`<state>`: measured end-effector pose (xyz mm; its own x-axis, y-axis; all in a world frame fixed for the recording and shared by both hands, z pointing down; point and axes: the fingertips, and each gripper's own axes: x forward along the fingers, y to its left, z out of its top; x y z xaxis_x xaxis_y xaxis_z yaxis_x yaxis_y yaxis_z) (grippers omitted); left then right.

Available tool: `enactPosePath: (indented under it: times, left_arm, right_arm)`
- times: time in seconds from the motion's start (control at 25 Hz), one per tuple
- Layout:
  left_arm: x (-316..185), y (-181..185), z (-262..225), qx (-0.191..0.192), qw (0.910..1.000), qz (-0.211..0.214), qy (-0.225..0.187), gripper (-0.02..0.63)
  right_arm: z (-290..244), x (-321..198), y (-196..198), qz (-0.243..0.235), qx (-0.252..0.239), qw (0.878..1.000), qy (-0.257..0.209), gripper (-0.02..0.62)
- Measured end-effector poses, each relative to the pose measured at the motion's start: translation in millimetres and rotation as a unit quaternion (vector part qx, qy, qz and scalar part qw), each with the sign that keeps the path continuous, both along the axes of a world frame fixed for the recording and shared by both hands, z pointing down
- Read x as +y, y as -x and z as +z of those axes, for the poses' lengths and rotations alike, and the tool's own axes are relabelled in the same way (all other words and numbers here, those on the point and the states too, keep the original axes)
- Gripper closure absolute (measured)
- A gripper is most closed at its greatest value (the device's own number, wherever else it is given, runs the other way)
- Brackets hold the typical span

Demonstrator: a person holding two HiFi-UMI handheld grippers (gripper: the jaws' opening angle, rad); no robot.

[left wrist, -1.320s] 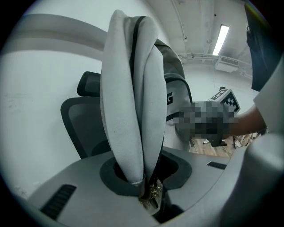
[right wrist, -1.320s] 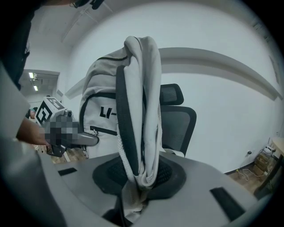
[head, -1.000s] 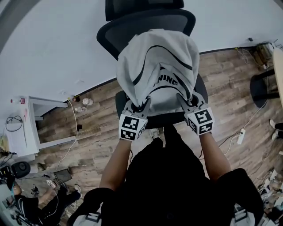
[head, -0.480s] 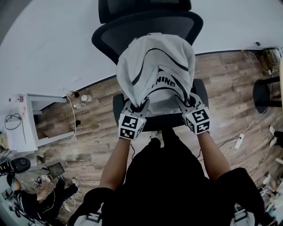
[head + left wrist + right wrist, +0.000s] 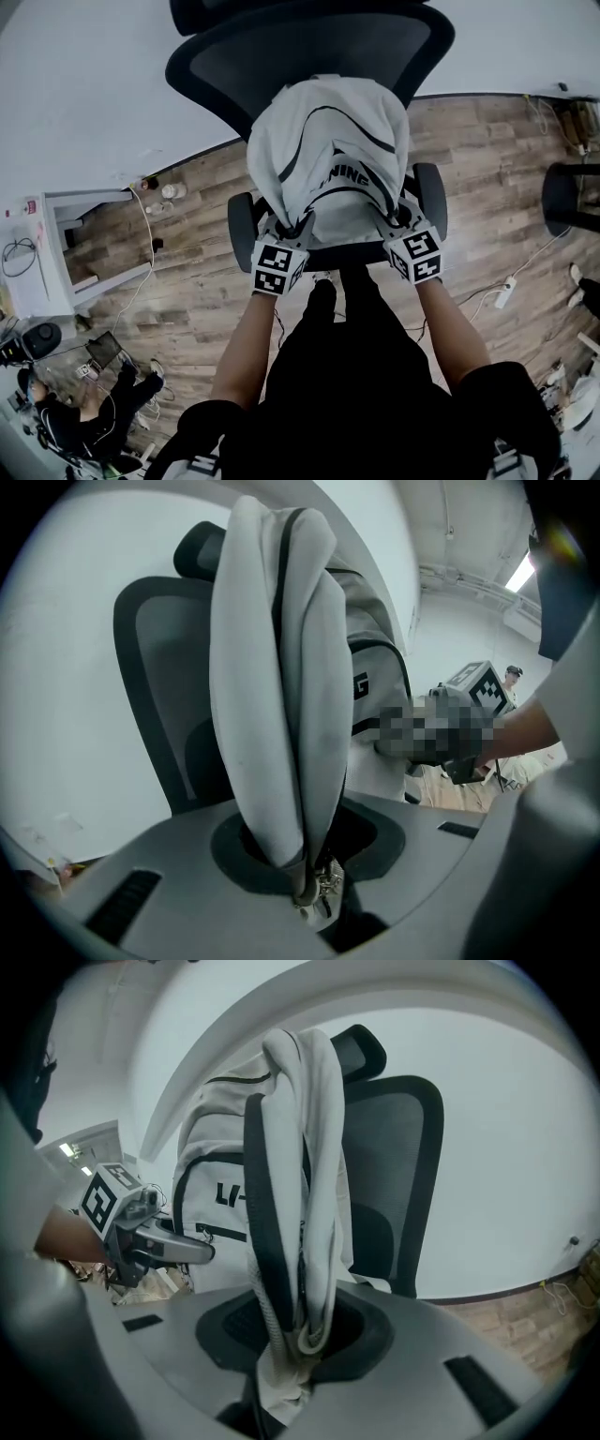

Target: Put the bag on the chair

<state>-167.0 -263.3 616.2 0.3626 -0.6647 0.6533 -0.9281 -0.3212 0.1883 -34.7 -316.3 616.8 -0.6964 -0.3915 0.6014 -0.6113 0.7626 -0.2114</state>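
Both jaws are clenched on the bag (image 5: 328,141): the left gripper (image 5: 298,227) pinches a fold of pale fabric, and the right gripper (image 5: 388,217) pinches a fold edged with black strap. Over the last second the chair (image 5: 309,42) has drawn in under the head view. Its backrest now looms larger and its armrests (image 5: 241,217) flank the grippers. The bag hangs upright in front of the backrest, over the seat (image 5: 349,255). Whether its bottom already rests there is hidden, so lowering and letting go probably remain. The bag looks closed, and nothing inside it shows.
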Motion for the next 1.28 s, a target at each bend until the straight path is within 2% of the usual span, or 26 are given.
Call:
enactPosePath:
  times: [0.24, 0.6, 1.28]
  left_arm:
    - [-4, 6, 47, -0.003, 0.9988, 0.000, 0.049, 0.512]
    - [-6, 6, 95, -0.006, 0.9966, -0.003, 0.082, 0.512]
    - [-19, 9, 149, -0.005, 0.9942, -0.022, 0.105, 0.511]
  right_arm:
    - [51, 0, 4, -0.001, 0.010, 0.998, 0.060, 0.492]
    - [103, 0, 3, -0.006, 0.011, 0.994, 0.110, 0.491]
    - [163, -12, 3, -0.003, 0.014, 0.989, 0.147, 0.483]
